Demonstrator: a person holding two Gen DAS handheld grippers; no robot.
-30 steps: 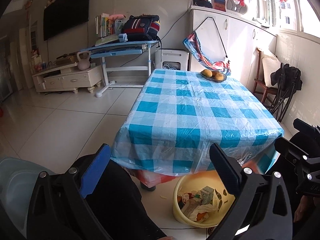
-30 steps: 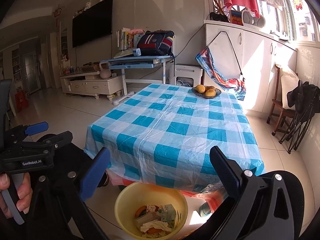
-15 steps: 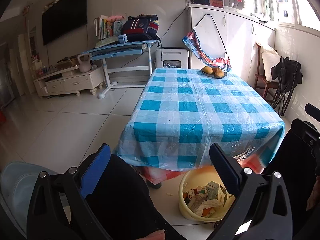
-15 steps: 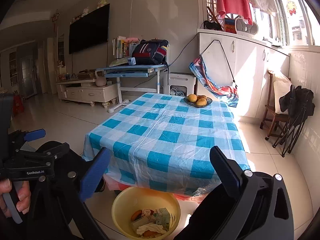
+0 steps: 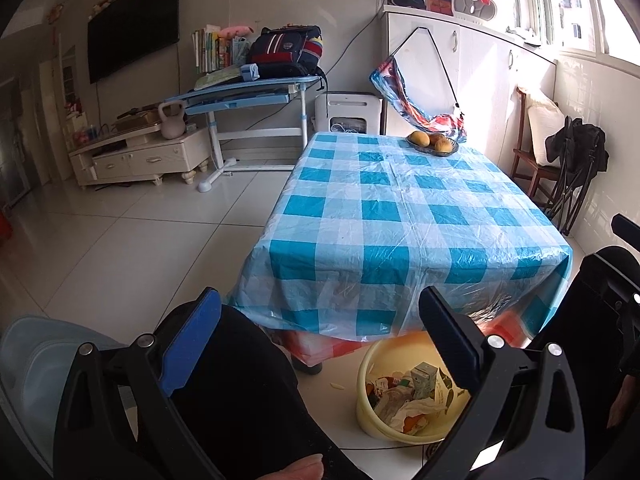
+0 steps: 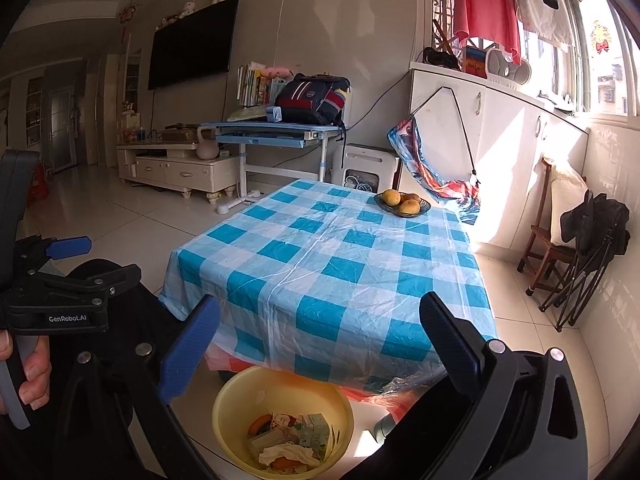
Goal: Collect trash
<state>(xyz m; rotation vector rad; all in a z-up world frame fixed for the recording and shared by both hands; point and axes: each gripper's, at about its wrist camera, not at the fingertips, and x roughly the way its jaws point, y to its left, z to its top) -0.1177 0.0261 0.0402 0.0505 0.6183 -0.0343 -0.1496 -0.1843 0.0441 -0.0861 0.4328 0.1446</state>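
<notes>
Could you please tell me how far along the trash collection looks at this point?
It looks nearly done. The yellow basin on the floor holds cartons and crumpled paper, and the checked tablecloth carries only the fruit bowl. Both the left tool and the right tool are open and empty. One small scrap lies on the floor beside the basin.

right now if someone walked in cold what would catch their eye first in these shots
The blue-and-white checked tablecloth fills the middle of both views, bare except for a dish of yellow-orange fruit at its far end. On the floor at the table's near edge sits a yellow basin holding cartons, wrappers and crumpled paper. Both the left gripper and the right gripper frame the scene with jaws wide apart, holding nothing.
</notes>
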